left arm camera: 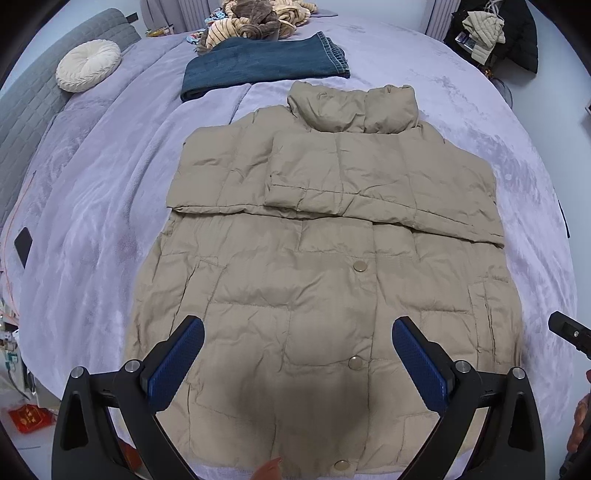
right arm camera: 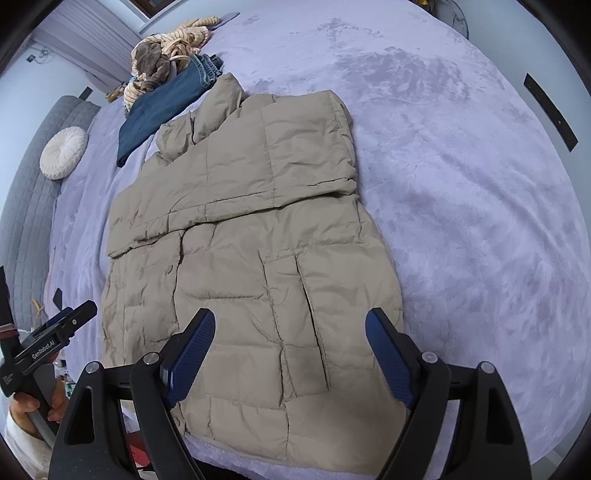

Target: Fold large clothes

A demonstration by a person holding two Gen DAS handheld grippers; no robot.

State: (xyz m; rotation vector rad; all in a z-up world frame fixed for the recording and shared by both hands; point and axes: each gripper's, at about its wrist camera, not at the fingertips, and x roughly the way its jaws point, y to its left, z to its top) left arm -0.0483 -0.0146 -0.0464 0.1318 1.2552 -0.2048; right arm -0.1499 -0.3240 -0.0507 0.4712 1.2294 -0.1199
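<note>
Lavender plush bedcover (left arm camera: 424,62) spreads over the whole bed, and on it, directly ahead of both grippers, lies the beige quilted puffer jacket (left arm camera: 325,280), front side up, with both sleeves folded across the chest and the collar at the far end. Beyond the collar rest folded dark blue jeans (left arm camera: 266,64) and a heap of striped brown clothes (left arm camera: 255,18); far to the left sits a round white pleated cushion (left arm camera: 88,65). Left gripper (left arm camera: 297,363) hovers above the hem with jaws wide apart, holding nothing. Right gripper (right arm camera: 290,360) is likewise wide open and empty, above the jacket's pocket side.
</note>
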